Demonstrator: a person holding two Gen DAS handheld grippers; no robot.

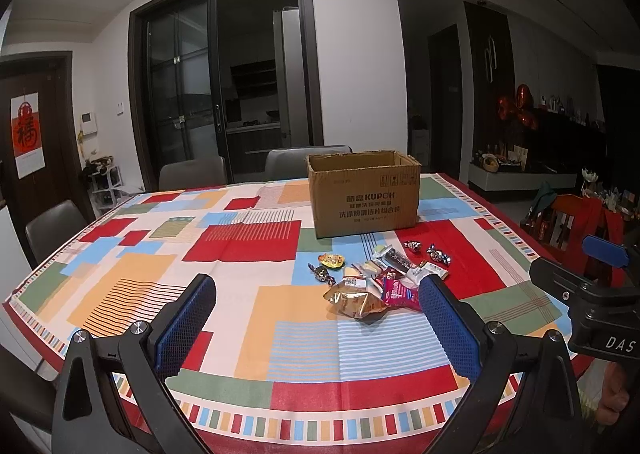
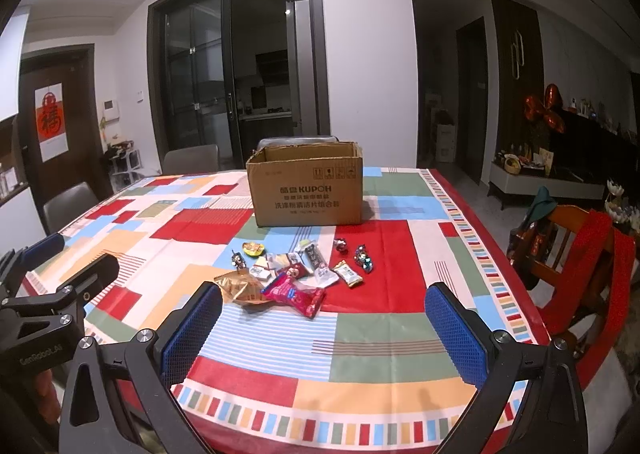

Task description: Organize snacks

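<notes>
I am hovering both tongs, left tongs (image 1: 316,318) and right tongs (image 2: 324,324), spread and empty, near the snack pile (image 2: 296,274) on the worktop (image 2: 380,350), facing the open cardboard box (image 2: 306,190) waiting beyond.

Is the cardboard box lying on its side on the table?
No, the cardboard box stands upright on the tablecloth with its open top facing up, behind the pile of snacks.
</notes>
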